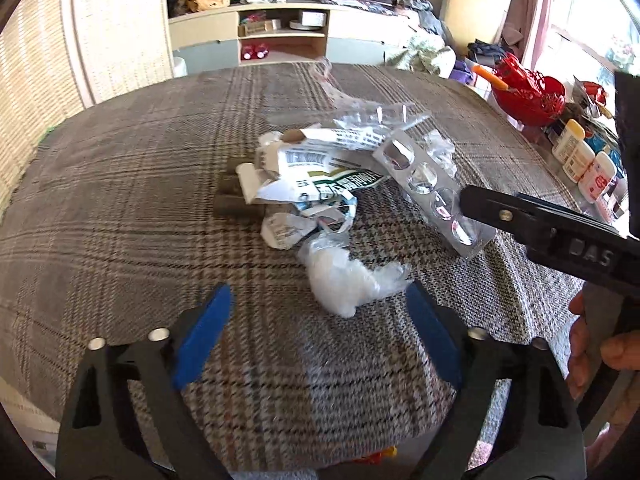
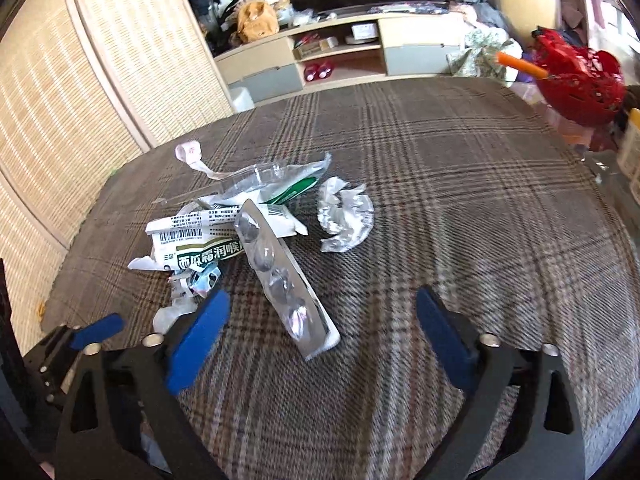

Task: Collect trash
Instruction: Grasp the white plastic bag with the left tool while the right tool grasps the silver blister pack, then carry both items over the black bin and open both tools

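Both the left gripper and right gripper have wide jaws; the blister strip apparently lies loose on the plaid surface.

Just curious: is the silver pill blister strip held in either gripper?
No, the silver pill blister strip lies on the plaid cloth between open fingers.

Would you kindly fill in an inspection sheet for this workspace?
Surface: brown plaid cloth covering the table.
Job's things: silver blister pack, torn white-and-green paper packaging, crumpled clear plastic wrap, crumpled foil piece, all loose.
Clutter: red plastic basket, white bottles at the edge.
Grippers: left hand-held gripper open, empty; right hand-held gripper open, astride the blister pack.
Cables: nothing seen.
Surroundings: beige TV cabinet.
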Available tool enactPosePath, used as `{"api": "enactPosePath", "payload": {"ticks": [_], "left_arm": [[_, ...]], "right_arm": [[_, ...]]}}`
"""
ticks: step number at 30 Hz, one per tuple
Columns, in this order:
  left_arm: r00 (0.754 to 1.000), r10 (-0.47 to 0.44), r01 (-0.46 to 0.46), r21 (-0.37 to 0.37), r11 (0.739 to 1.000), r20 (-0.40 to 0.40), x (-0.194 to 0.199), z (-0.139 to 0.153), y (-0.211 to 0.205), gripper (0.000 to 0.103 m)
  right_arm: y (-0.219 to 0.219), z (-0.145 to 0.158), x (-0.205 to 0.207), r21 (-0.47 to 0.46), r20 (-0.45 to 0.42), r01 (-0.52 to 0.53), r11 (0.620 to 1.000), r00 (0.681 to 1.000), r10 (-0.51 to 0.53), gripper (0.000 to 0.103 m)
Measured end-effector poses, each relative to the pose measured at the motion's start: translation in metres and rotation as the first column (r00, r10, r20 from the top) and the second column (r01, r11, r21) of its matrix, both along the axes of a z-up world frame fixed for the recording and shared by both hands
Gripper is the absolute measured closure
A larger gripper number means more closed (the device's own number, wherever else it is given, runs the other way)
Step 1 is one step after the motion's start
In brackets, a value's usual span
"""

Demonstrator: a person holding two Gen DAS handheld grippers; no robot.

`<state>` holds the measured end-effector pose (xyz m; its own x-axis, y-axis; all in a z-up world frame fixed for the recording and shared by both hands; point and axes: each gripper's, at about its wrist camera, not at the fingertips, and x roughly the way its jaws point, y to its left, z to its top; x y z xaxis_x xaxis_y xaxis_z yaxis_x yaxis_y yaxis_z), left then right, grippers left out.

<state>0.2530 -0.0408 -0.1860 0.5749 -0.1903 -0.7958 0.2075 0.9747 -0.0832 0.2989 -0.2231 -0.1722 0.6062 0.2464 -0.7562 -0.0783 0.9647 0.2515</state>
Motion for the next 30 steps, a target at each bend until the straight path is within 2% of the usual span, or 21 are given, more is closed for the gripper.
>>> {"api": "enactPosePath", "payload": {"ticks": [2, 3, 4, 5, 6, 7, 8, 10, 13, 18, 30], "left_arm": [[1.000, -0.007, 0.007, -0.003, 1.000, -0.007, 0.004, -0.004, -0.002, 0.030], [1.000, -0.013, 0.013, -0.007, 1.000, -0.011, 0.006, -0.007, -0.003, 0.032], [1.000, -0.019, 0.019, -0.011, 1.000, -0.016, 0.007, -0.008, -0.004, 0.040], [0.999, -0.025, 0.025, -0.014, 1.000, -0.022, 0.008, -0.011, -0.005, 0.050], [0.999, -0.032, 0.031, -0.018, 0.999, -0.029, 0.009, -0.013, -0.006, 0.054], [0.999, -0.040, 0.039, -0.024, 0.999, -0.033, 0.010, -0.015, -0.006, 0.064], [0.999, -0.043, 0.042, -0.025, 0.999, -0.031, 0.009, -0.016, -0.007, 0.068], [0.999, -0.049, 0.048, -0.026, 0.998, -0.023, 0.006, -0.016, -0.008, 0.073], [0.999, -0.045, 0.045, -0.021, 0.999, -0.014, -0.002, -0.014, -0.005, 0.075], [0.999, -0.043, 0.043, -0.022, 0.999, -0.020, -0.024, -0.009, 0.002, 0.076], [0.998, -0.052, 0.052, -0.016, 0.999, -0.037, -0.094, -0.010, 0.003, 0.078]], "right_arm": [[0.003, -0.005, 0.006, -0.008, -0.013, -0.010, 1.000, 1.000, 0.010, 0.021], [0.005, -0.008, 0.008, -0.009, -0.020, -0.015, 1.000, 1.000, 0.014, 0.028], [0.007, -0.012, 0.011, -0.008, -0.031, -0.025, 1.000, 0.999, 0.024, 0.031], [0.009, -0.014, 0.012, -0.010, -0.037, -0.031, 0.999, 0.999, 0.031, 0.039], [0.010, -0.016, 0.012, -0.013, -0.040, -0.037, 0.999, 0.999, 0.037, 0.047], [0.012, -0.019, 0.011, -0.015, -0.038, -0.051, 0.999, 0.998, 0.050, 0.050], [0.013, -0.020, 0.010, -0.024, -0.036, -0.059, 0.998, 0.998, 0.058, 0.061], [0.015, -0.019, 0.005, -0.042, -0.021, -0.066, 0.997, 0.998, 0.065, 0.063], [0.014, -0.017, -0.005, -0.026, -0.019, -0.086, 0.996, 0.996, 0.086, 0.069], [0.016, -0.009, -0.035, -0.017, -0.019, -0.093, 0.995, 0.995, 0.093, 0.070], [0.010, -0.006, -0.105, -0.005, -0.083, -0.094, 0.996, 0.992, 0.093, 0.070]]}}
